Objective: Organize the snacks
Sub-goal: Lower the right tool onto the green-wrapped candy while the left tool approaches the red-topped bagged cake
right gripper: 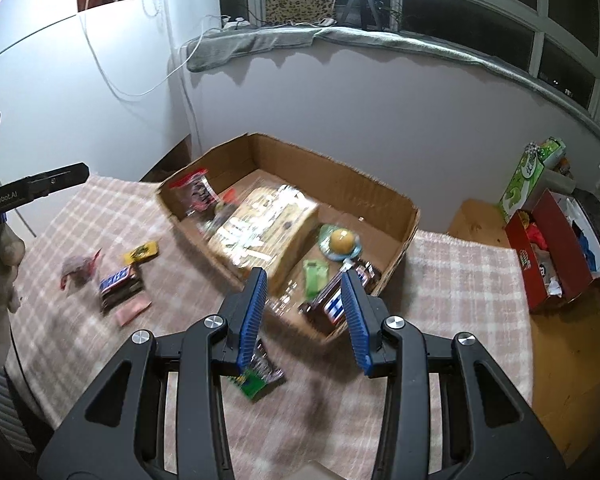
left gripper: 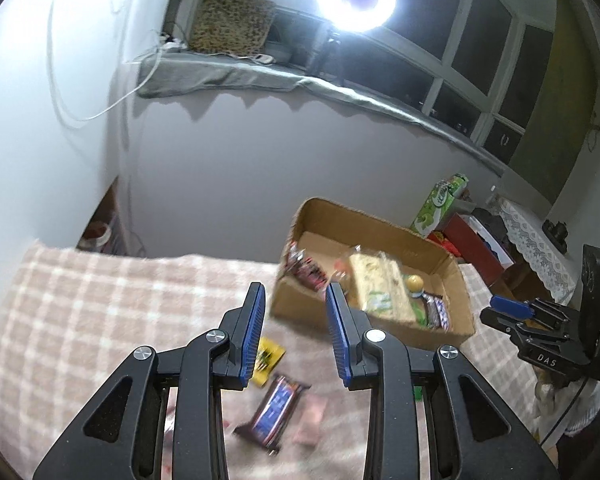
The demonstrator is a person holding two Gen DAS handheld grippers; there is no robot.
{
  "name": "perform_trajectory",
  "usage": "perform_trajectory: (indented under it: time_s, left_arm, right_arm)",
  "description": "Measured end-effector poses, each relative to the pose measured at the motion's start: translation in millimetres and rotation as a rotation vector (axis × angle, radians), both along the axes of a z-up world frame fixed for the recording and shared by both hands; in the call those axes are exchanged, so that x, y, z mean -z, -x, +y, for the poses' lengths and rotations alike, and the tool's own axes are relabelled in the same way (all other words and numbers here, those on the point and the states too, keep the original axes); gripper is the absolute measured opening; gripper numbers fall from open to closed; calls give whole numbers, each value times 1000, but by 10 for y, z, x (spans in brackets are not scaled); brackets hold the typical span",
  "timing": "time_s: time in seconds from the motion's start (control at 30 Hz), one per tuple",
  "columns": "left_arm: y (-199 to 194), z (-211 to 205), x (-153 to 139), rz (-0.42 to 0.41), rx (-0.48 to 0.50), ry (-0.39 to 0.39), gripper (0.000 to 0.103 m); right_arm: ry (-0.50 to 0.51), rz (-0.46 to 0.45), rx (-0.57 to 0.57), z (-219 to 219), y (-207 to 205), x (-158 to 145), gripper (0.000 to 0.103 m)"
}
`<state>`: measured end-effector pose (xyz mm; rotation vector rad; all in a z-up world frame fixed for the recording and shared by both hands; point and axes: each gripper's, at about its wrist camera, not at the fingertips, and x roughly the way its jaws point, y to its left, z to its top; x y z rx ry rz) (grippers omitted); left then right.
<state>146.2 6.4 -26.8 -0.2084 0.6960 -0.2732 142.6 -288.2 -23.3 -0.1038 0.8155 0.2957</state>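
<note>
Both grippers empty. Left gripper (left gripper: 296, 296) jaws apart, nothing between the pads; right gripper (right gripper: 304, 280) the same, a bit wider.

Loose snacks lie on the plaid cloth (left gripper: 100, 300), outside the box (right gripper: 380, 188). Nearest to my left: the dark bar (left gripper: 274, 408), just below and ahead of the jaws, long axis running diagonally toward the box, so the wrist needs a roll to close across its width. A green packet (right gripper: 256, 380) sits under my right. I judge left takes the bar.

Both claws (left gripper: 296, 336) (right gripper: 306, 322) empty, jaws parted
</note>
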Motion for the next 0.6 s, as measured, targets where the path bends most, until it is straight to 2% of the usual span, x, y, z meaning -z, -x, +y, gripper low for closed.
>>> perform_trajectory:
  time_s: [0.23, 0.3, 0.53, 0.6]
  left_arm:
    - [260, 272, 161, 29, -47, 17, 30]
    - [319, 362, 238, 47, -65, 23, 35]
    - [446, 569, 482, 105, -99, 7, 35]
    - [459, 655, 547, 122, -121, 13, 39]
  right_arm:
    - [4, 29, -32, 65, 229, 129, 40]
    - [2, 41, -37, 72, 274, 178, 40]
    - [20, 104, -98, 126, 401, 424, 40]
    - [34, 119, -113, 150, 413, 493, 40]
